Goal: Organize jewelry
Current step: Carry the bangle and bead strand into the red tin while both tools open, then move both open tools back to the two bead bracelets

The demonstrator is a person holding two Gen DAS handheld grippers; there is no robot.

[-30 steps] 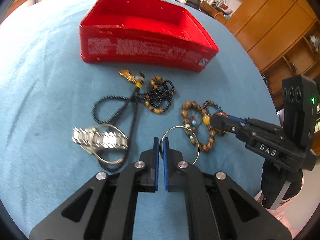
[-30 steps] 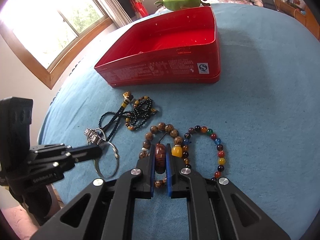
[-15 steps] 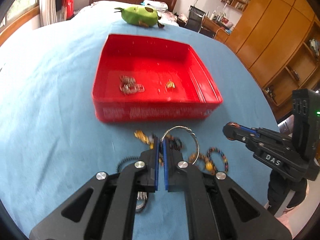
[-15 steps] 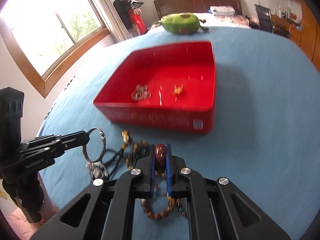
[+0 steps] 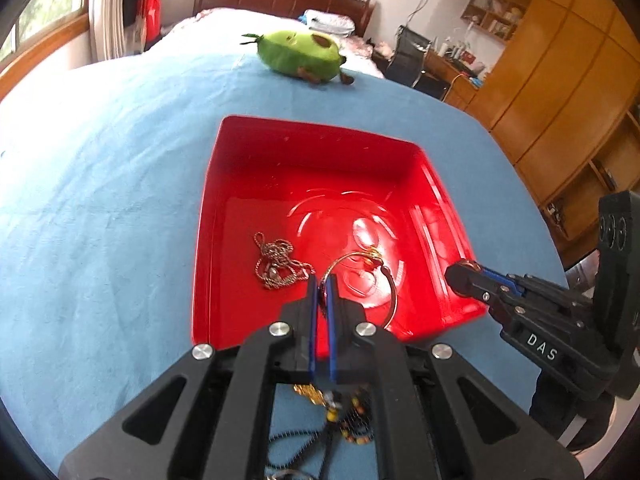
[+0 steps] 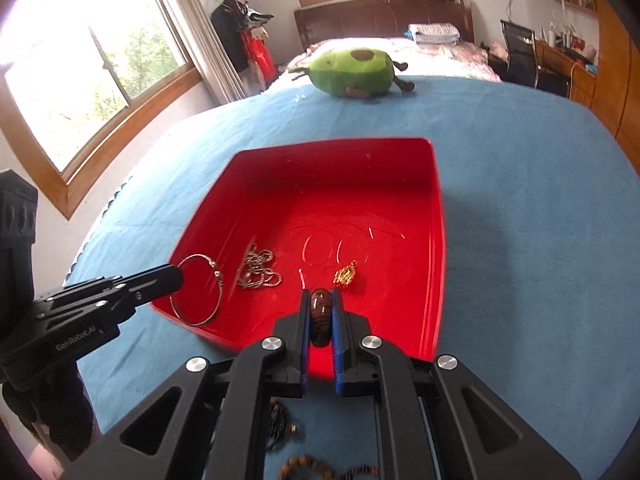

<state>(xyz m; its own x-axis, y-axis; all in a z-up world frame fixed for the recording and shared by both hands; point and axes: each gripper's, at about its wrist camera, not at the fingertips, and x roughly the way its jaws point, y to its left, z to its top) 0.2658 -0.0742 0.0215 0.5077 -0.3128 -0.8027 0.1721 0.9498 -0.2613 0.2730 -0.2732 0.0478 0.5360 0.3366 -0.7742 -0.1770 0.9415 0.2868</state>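
Note:
A red tray (image 5: 200, 240) sits on the blue cloth and holds a silver chain (image 5: 280, 266) and a small gold pendant (image 6: 346, 274). My left gripper (image 5: 322, 280) is shut on a thin silver bangle (image 5: 394, 292), which hangs over the tray's near part. In the right wrist view the left gripper (image 6: 176, 276) and the bangle (image 6: 196, 290) are over the tray's near left corner. My right gripper (image 6: 321, 296) is shut on a large brown wooden bead (image 6: 321, 310) above the tray's near edge (image 6: 438, 208). The rest of that bracelet is hidden under the gripper.
A green avocado plush (image 6: 354, 72) lies on the cloth beyond the tray. More bead strings lie on the cloth in front of the tray: dark ones (image 5: 348, 424) and brown ones (image 6: 308, 464). A window is left, wooden cabinets right, a bed behind.
Both grippers rose from the cloth with their pieces and moved forward, from the jewelry pile to above the tray's near side. The tray's inside has come into view.

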